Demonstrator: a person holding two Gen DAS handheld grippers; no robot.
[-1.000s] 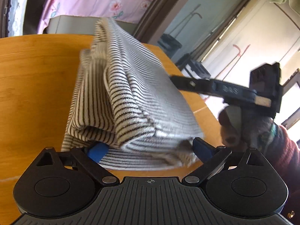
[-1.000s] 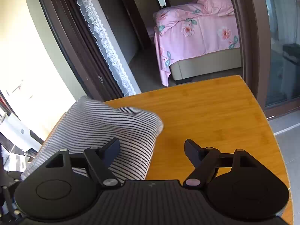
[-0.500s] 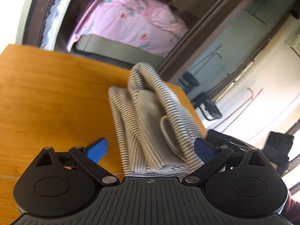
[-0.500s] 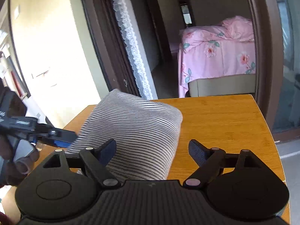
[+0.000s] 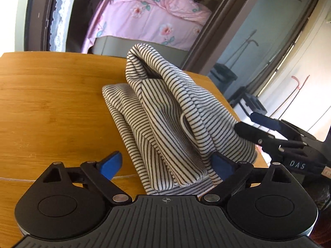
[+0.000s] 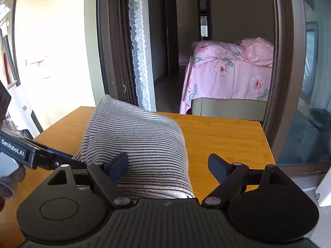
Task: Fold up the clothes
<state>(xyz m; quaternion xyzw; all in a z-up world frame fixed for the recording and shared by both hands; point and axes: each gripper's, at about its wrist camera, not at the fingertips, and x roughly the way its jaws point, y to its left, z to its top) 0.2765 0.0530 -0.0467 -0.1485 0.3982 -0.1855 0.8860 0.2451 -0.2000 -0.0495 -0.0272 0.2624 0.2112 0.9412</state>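
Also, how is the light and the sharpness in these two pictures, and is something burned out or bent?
Left wrist view: striped garment sharp, sunlit on its right side; wall at far right washed out; door frame bent by the fisheye. Right wrist view: left wall overexposed, garment sharp with its near part shaded, pink bed clear, door frames curved.

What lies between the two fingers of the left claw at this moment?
In the left wrist view, the near end of the folded striped garment lies between the open left claw's fingers, nearer the right one, with bare wooden table beside the left one.
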